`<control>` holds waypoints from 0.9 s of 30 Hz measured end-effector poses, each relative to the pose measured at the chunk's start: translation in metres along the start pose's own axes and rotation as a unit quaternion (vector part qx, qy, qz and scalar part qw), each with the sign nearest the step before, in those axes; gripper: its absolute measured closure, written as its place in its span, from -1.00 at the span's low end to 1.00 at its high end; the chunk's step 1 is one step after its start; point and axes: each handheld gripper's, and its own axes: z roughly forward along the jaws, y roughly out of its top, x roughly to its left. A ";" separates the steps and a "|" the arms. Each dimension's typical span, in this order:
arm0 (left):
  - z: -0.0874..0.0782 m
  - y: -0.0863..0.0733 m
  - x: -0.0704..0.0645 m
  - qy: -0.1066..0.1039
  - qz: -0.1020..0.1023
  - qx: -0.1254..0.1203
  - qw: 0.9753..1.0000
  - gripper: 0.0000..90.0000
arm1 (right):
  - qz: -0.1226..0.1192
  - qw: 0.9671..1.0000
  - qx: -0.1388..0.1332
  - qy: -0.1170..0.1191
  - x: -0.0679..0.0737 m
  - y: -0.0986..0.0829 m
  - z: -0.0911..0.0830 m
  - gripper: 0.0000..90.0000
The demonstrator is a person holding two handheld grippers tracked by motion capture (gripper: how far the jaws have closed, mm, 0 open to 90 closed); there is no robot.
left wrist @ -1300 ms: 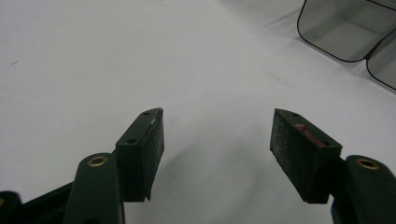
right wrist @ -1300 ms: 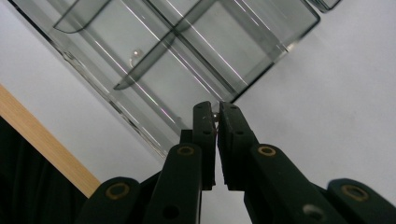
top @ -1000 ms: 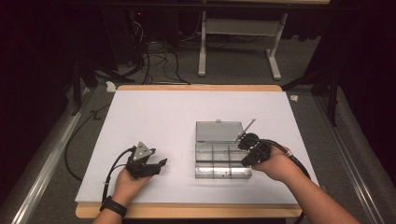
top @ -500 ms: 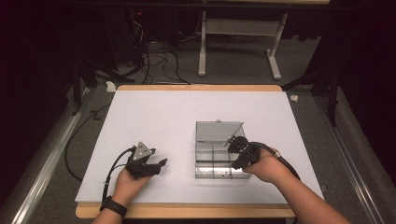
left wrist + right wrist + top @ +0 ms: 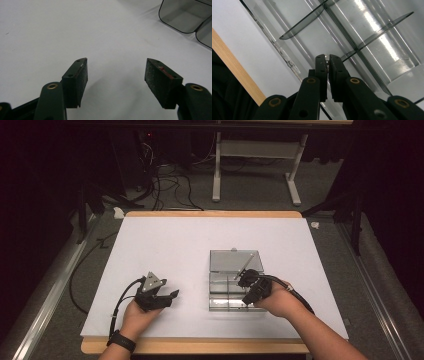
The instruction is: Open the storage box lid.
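At the near edge of the surface (image 5: 165, 235), which is a flat white sheet over a pale wooden board, the left gripper (image 5: 170, 296) rests in the person's left hand (image 5: 137, 312). In the left gripper view its two fingers (image 5: 77, 81) stand wide apart and hold nothing; their inner pads look dark and rough, and below them is only bare white sheet. To the right of it, well apart, the right gripper (image 5: 243, 279) is held in the right hand (image 5: 277, 302) over the clear plastic compartment box (image 5: 222, 292). The fingers (image 5: 322, 75) of this gripper are almost closed, with only a thin gap, and between their tips sits a small shiny piece that is too little to name. From the high view a thin metal rod (image 5: 245, 265) rises from these tips, and its long axis runs from the gripper up and away to the far right, over the open lid (image 5: 227, 260). I cannot tell with certainty that the rod and the shiny piece are the same thing. The box is rectangular, smooth and transparent, with thin grey dividers (image 5: 299, 25) that cross and make several compartments; the tips hang over a near one, close to the outer wall. The lid lies flat behind the box. Beyond it the white sheet is wide and free up to the far wooden edge, and also on the left side.
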 end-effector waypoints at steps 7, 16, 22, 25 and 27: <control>0.000 0.000 0.000 -0.001 -0.003 -0.002 1.000 -0.21 | 0.000 1.000 -0.003 0.006 0.000 0.001 0.002 0.93; 0.000 0.000 0.000 0.000 0.000 0.001 1.000 -0.20 | -0.001 1.000 -0.005 0.005 0.000 0.001 0.003 0.91; 0.000 0.000 0.000 0.000 0.000 0.001 1.000 -0.20 | 0.001 1.000 -0.006 0.005 -0.001 0.000 0.002 0.90; 0.000 0.000 0.000 0.000 0.000 0.000 1.000 -0.20 | -0.003 1.000 -0.006 0.005 -0.001 0.000 0.003 0.90; 0.000 0.000 0.000 0.001 0.001 0.001 1.000 -0.20 | -0.001 1.000 -0.005 0.006 -0.001 0.000 0.002 0.90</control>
